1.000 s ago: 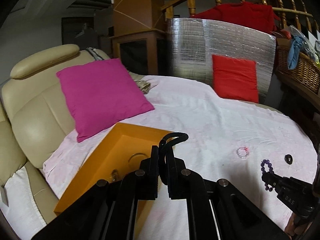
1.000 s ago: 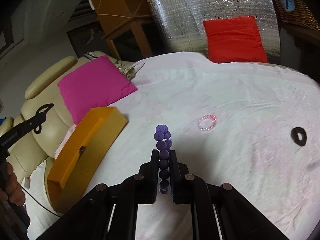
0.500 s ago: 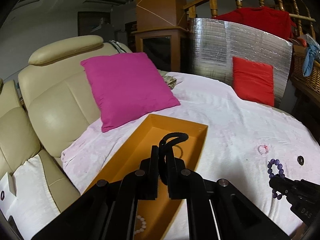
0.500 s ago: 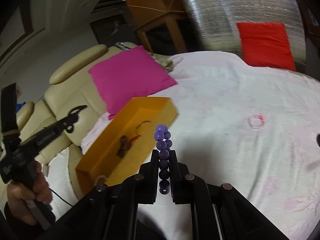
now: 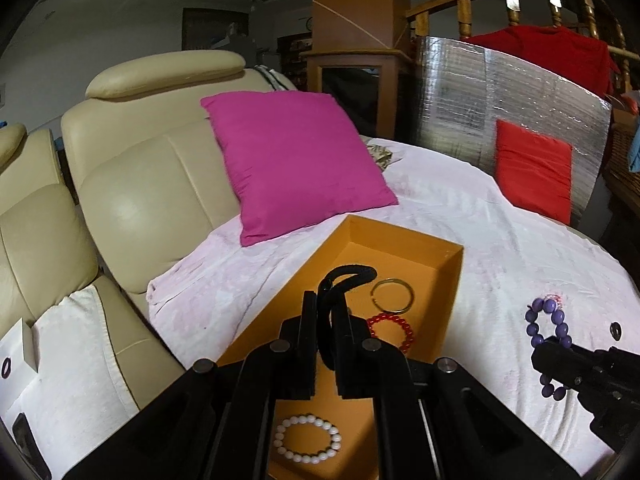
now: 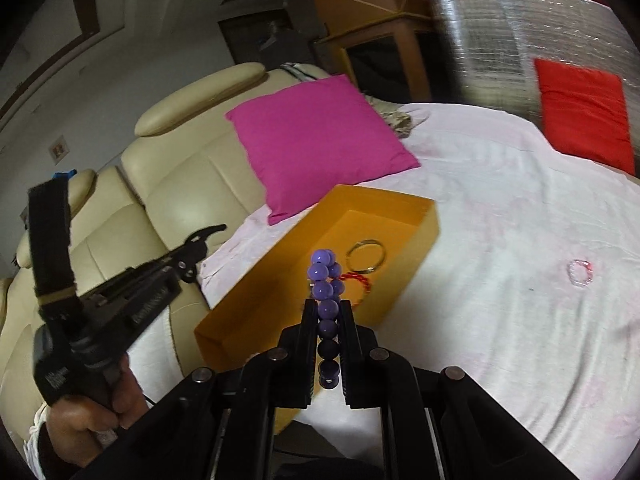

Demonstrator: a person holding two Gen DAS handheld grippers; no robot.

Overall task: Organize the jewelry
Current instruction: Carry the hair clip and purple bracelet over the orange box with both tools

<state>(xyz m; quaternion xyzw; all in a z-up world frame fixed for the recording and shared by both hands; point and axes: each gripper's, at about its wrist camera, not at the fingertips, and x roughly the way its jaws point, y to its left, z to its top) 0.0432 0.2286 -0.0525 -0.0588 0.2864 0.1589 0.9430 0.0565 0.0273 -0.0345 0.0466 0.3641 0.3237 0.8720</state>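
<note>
An orange box lies on the white cloth, holding a gold ring bangle, a red bead bracelet and a white bead bracelet. My left gripper is shut on a black hair tie and hovers over the box. My right gripper is shut on a purple bead bracelet, held above the cloth just right of the box. A pink bead bracelet and a small black ring lie on the cloth.
A magenta cushion leans on the beige leather sofa behind the box. A red cushion rests against a silver foil panel at the back right. The cloth's edge runs close in front.
Both grippers moved left toward the orange box. The left one now hovers over the box's inside with the hair tie; the right one carried the purple bracelet up to the box.
</note>
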